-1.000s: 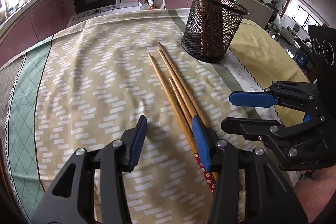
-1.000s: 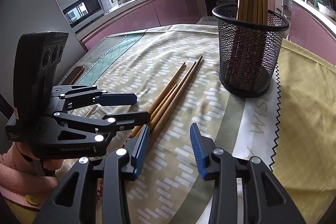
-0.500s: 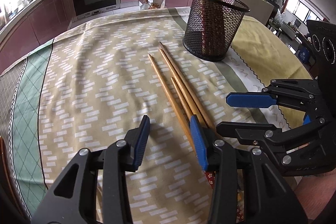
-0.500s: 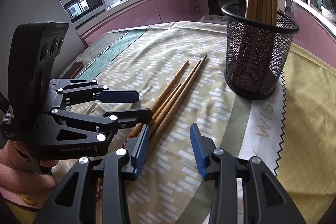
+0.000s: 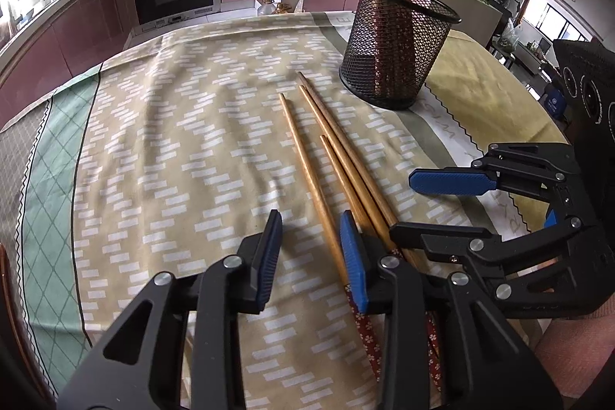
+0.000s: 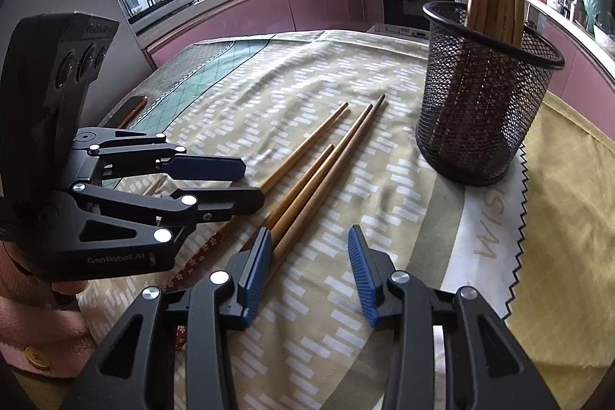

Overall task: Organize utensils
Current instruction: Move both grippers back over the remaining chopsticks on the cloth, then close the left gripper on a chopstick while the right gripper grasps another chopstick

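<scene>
Several wooden chopsticks lie side by side on the patterned tablecloth, tips toward a black mesh holder that has more chopsticks standing in it. My left gripper hangs low over their near ends with its jaws closing. The leftmost chopstick runs between them, close to the right pad and not pinched. My right gripper is open just to the right of the bundle, nothing between its fingers. Its left finger covers the chopsticks' near ends.
A phone lies near the table's far left edge. A pink sleeve shows behind the left gripper. The two grippers are close together. The cloth covers the whole table. Kitchen counters and an oven stand behind it.
The left gripper's jaws have narrowed around the leftmost chopstick. The right wrist view has swung slightly, so the holder sits further right. The chopsticks have not moved.
</scene>
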